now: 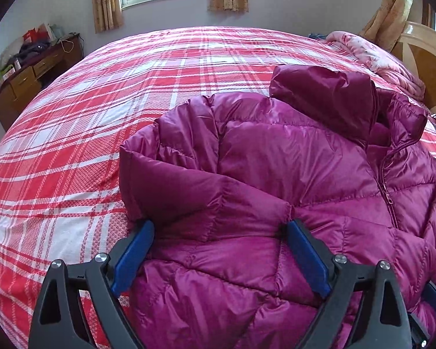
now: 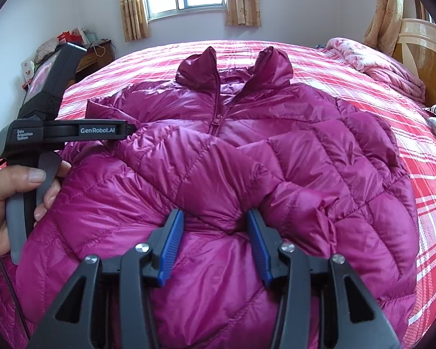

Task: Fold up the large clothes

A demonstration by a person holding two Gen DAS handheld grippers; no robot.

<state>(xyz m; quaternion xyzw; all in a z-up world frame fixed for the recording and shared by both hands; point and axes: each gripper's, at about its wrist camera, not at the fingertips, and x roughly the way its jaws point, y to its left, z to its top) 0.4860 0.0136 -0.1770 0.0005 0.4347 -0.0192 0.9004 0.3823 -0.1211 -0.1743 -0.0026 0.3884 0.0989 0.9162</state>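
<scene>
Lying on plaid bed (image 1: 72, 133), jacket (image 2: 218, 160); left jaws released, right jaws grasping sleeve (image 2: 215, 200)

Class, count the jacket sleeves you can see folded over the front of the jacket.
2: the left sleeve lies across the chest; the right sleeve crosses over it, its cuff between the right gripper pads.

Glossy quilted jacket (image 2: 218, 151); woven plaid bedsheet (image 1: 72, 133)
</scene>
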